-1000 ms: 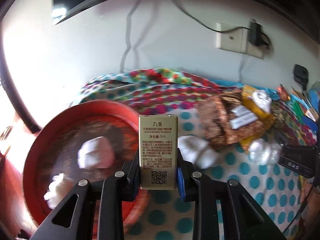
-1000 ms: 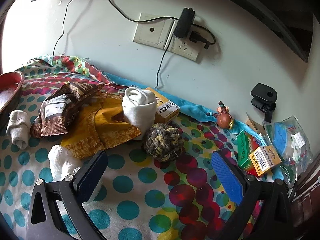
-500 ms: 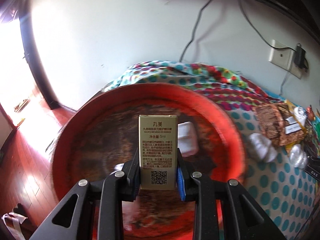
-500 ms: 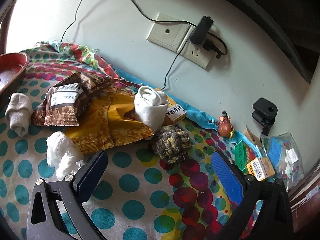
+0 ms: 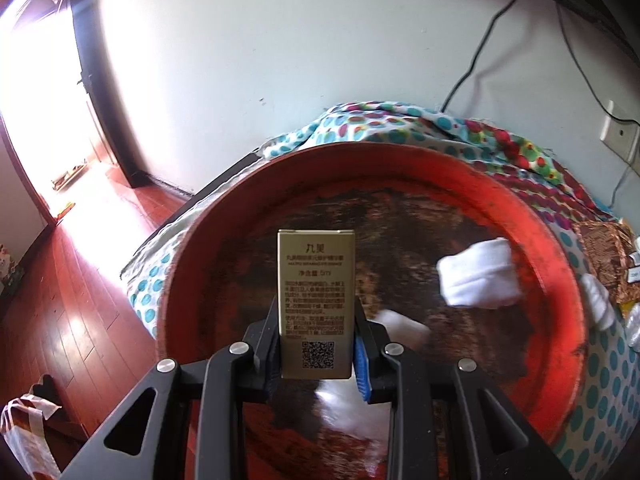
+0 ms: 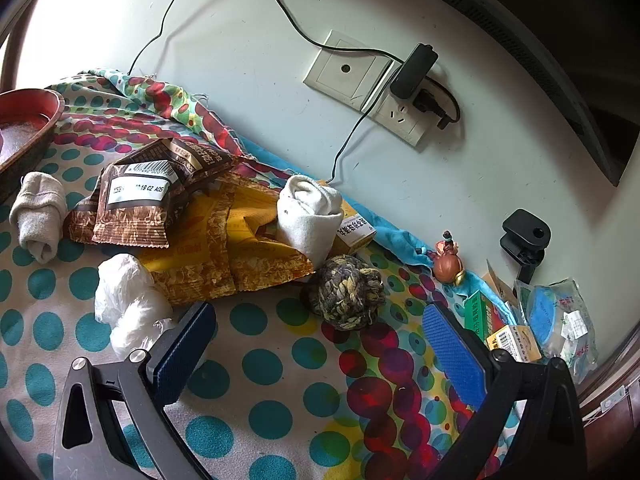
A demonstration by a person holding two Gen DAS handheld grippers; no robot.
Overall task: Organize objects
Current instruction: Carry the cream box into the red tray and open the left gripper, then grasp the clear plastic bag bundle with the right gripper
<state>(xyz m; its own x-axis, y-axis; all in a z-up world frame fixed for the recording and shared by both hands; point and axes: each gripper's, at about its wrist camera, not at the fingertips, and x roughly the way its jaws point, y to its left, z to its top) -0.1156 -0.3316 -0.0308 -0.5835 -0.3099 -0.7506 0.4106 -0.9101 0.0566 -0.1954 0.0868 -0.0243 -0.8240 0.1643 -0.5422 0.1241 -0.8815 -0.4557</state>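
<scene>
My left gripper (image 5: 317, 344) is shut on a small upright gold box (image 5: 316, 300) with a QR code, held above the round red tray (image 5: 560, 280). White rolled socks (image 5: 478, 278) lie in the tray. My right gripper (image 6: 316, 344) is open and empty above the dotted cloth. A knotted rope ball (image 6: 347, 291) lies just beyond its fingers. Brown snack packets (image 6: 148, 196), yellow packets (image 6: 240, 256), a white sock (image 6: 308, 216) and a grey sock (image 6: 40, 216) lie further left. The tray's edge shows in the right wrist view (image 6: 48, 112).
A crumpled plastic bag (image 6: 128, 300) lies by my right gripper's left finger. Green and yellow boxes (image 6: 496, 324), a small figurine (image 6: 447, 262) and a bagged blue item (image 6: 556, 312) sit at the right. The wall has sockets and cables (image 6: 400, 100). The table edge drops to the wooden floor (image 5: 80, 280).
My left gripper has carried the gold box leftward from over the cloth to over the red tray. My right gripper has drifted slightly and stays open.
</scene>
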